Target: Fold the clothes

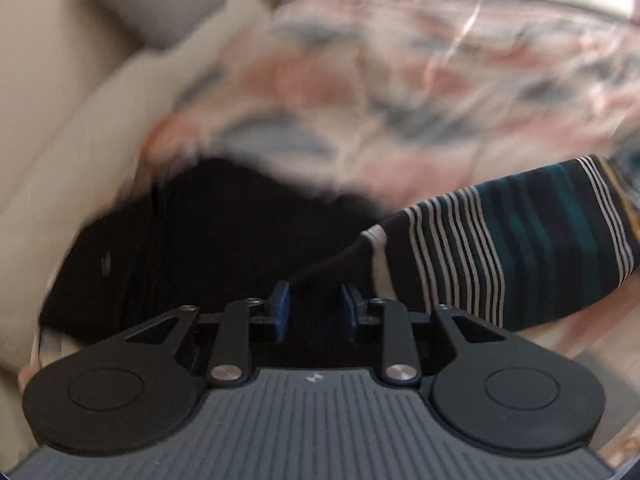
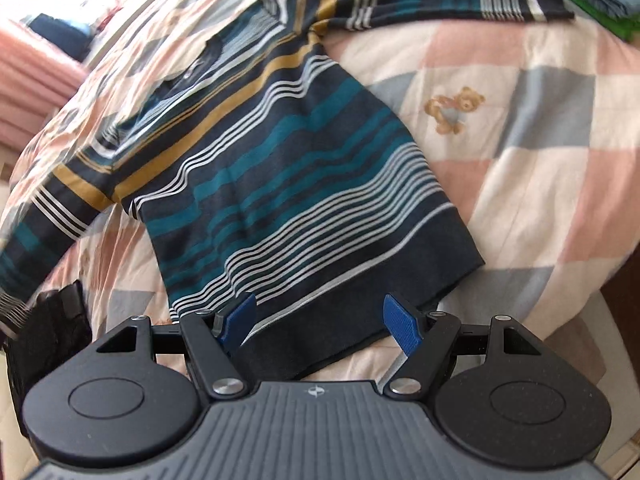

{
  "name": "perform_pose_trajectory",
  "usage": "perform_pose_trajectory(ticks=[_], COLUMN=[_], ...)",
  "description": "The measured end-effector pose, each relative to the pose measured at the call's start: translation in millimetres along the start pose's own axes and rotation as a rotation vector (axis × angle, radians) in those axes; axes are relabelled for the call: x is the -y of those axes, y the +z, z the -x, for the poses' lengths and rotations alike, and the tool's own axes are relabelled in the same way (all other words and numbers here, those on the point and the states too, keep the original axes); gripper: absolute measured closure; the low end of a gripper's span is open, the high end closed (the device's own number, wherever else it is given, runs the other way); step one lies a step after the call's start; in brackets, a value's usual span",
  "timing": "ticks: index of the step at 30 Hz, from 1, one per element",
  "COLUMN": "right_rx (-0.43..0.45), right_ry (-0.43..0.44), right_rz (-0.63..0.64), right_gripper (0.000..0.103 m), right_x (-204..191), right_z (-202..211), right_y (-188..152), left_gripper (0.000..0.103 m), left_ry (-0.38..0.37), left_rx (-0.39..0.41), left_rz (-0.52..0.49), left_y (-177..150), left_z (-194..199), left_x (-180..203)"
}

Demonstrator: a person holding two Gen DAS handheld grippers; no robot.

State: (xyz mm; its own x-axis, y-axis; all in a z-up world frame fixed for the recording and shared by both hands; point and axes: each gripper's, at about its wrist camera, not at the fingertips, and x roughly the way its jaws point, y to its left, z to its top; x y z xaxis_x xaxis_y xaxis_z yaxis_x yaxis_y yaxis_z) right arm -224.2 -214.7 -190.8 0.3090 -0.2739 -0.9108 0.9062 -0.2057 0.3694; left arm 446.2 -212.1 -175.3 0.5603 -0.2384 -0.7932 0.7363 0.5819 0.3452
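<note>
You are gripping the striped sweater's [image 2: 288, 184] sleeve cuff [image 1: 340, 264] in the narrowed left tool [image 1: 316, 312], folding it inward, while the right tool [image 2: 320, 324] is hovering wide open over the hem, so you are needing to lay that sleeve across the body.

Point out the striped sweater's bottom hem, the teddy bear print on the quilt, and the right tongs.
Dark striped knit sweater [image 2: 320, 336]: right wrist view, on its plain bottom hem band.
Brown teddy bear print [image 2: 454, 109]: right wrist view, on the bear's body.
Right tongs [image 2: 320, 322]: right wrist view, midway between the blue tips.

Quilt [image 1: 360, 80] motion-blurred in left view; striped sweater [image 2: 304, 184] left sleeve smeared, cut by edge.
</note>
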Motion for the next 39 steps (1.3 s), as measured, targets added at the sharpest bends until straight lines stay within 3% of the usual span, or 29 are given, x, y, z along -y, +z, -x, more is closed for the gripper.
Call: perform_pose_trajectory(ticks=[2, 3, 6, 10, 13, 14, 17, 20, 21, 23, 25, 27, 30, 33, 35, 36, 39], right_rx=[0.003, 0.01, 0.027, 0.0, -0.052, -0.068, -0.11, -0.141, -0.143, -0.139, -0.136, -0.145, -0.169, -0.169, -0.135, -0.105, 0.014], right_ry=[-0.005, -0.005, -0.016, -0.03, -0.034, -0.032, -0.026, -0.015, 0.004, 0.056, 0.117, 0.177, 0.222, 0.221, 0.204, 0.192, 0.153], right_rz=[-0.015, -0.025, -0.071, -0.15, -0.192, -0.194, -0.157, -0.118, -0.115, -0.135, -0.186, -0.258, -0.317, -0.261, -0.205, -0.162, 0.052], right_gripper=[0.03, 0.03, 0.027, 0.027, 0.027, 0.027, 0.027, 0.027, 0.027, 0.027, 0.028, 0.03, 0.036, 0.039, 0.082, 0.095, 0.097], right_x=[4.9, 9.6, 32.4, 74.7, 104.0, 112.1, 130.4, 144.3, 149.0, 159.4, 170.0, 178.3, 184.1, 177.0, 168.8, 160.9, 125.7], right_z=[-0.2, 1.1, 3.7, -3.2, -11.4, -14.1, -21.9, -28.8, -30.8, -36.6, -46.2, -59.9, -83.4, -101.7, -107.8, -101.4, -60.3], right_y=[3.3, 4.2, 9.2, 15.9, 24.3, 26.8, 33.2, 38.6, 39.8, 41.4, 42.2, 41.9, 37.9, 34.3, 33.6, 35.7, 43.2], left_gripper=[0.08, 0.08, 0.081, 0.08, 0.075, 0.067, 0.062, 0.052, 0.044, 0.044, 0.054, 0.097, 0.101, 0.102, 0.102, 0.102, 0.102], left_ry=[-0.025, -0.076, -0.285, -0.59, -0.749, -0.768, -0.744, -0.708, -0.709, -0.757, -0.778, -0.799, -0.778, -0.709, -0.678, -0.68, -0.715], left_rx=[-0.062, -0.079, -0.172, -0.328, -0.396, -0.406, -0.453, -0.43, -0.423, -0.416, -0.424, -0.431, -0.439, -0.411, -0.359, -0.316, -0.209], left_rz=[0.073, 0.114, 0.193, 0.152, 0.168, 0.184, 0.256, 0.331, 0.375, 0.43, 0.4, 0.355, 0.335, 0.3, 0.297, 0.303, 0.325], left_y=[-39.7, -63.1, -113.1, -179.6, -217.3, -228.4, -258.2, -273.4, -275.7, -279.7, -280.7, -281.5, -282.7, -279.6, -269.9, -262.9, -247.5], left_z=[-4.5, 1.9, 29.5, 61.5, 73.3, 75.2, 72.3, 72.7, 76.1, 83.6, 93.7, 105.5, 118.7, 125.2, 133.2, 139.8, 173.6], left_x=[1.3, 2.3, 31.0, 104.4, 155.7, 167.9, 194.5, 204.7, 205.8, 209.2, 215.9, 221.7, 222.8, 217.7, 202.0, 189.9, 148.2])
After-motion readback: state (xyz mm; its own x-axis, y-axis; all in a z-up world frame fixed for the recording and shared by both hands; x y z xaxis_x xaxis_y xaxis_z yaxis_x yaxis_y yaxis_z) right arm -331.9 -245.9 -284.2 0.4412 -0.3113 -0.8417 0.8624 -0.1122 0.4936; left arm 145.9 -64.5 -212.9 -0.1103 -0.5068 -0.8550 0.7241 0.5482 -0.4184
